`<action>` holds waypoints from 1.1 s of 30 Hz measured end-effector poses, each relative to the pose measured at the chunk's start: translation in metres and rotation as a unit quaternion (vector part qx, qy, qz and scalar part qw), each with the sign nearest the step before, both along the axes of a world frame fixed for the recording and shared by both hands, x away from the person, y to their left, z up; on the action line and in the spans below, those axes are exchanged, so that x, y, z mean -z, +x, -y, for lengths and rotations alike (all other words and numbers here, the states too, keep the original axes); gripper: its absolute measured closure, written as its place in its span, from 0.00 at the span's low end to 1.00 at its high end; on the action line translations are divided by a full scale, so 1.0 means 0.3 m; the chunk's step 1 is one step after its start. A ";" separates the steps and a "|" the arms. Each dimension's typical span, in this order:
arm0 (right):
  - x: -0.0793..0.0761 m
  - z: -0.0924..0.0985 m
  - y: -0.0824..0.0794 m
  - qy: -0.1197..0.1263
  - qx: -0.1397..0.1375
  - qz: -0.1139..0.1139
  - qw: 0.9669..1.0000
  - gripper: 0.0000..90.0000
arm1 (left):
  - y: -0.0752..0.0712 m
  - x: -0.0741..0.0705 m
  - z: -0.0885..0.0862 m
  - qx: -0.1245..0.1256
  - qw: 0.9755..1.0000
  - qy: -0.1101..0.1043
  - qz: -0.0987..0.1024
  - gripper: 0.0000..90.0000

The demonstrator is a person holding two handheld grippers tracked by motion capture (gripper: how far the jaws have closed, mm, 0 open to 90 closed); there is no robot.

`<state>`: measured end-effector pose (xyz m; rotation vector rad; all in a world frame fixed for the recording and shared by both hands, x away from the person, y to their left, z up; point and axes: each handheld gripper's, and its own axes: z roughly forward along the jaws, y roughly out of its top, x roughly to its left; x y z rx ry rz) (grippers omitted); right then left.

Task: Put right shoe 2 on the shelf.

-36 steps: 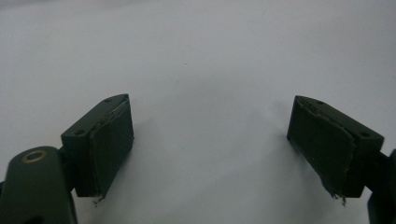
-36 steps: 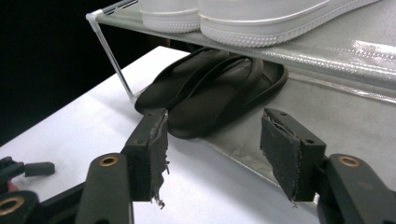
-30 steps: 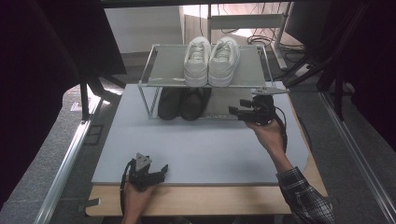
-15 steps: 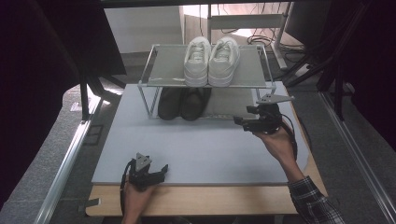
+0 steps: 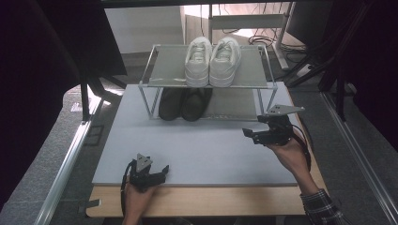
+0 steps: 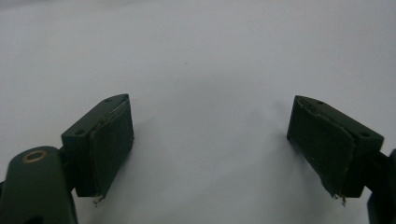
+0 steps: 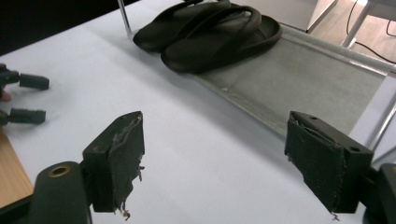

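A two-tier metal shoe rack (image 5: 164,70) stands at the far side of the grey mat. A pair of white sneakers (image 5: 212,61) sits on its top shelf, and a pair of black slippers (image 5: 184,104) (image 7: 210,32) lies on the lower mesh shelf (image 7: 303,88). My right gripper (image 5: 249,136) (image 7: 215,158) hovers over the mat in front of the rack's right end and points left. Its jaws have just been opening and stand open with nothing between them. My left gripper (image 5: 164,172) (image 6: 210,140) rests open near the mat's front left edge, also empty, and also appears in the right gripper view (image 7: 28,98).
The grey mat (image 5: 206,150) covers a wooden table (image 5: 211,201) whose bare front strip runs along the near edge. Dark furniture and cables (image 5: 324,61) stand beyond the rack on the right. A metal rail (image 5: 70,159) runs along the floor on the left.
My right gripper has drawn back from the rack's right front leg toward the near side and slightly right, and its jaws have spread wider. The left gripper has kept still.
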<state>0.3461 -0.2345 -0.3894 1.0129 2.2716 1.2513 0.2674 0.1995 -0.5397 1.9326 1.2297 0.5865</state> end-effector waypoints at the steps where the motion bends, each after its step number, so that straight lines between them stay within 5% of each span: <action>1: 0.002 0.004 -0.006 -0.003 -0.001 -0.001 1.000 0.22 | 0.000 0.000 0.000 0.000 1.000 0.000 0.000 0.16; 33: 0.196 0.119 -0.149 -0.044 0.021 -0.019 0.999 0.16 | -0.001 0.000 0.002 -0.003 1.000 -0.002 0.000 0.16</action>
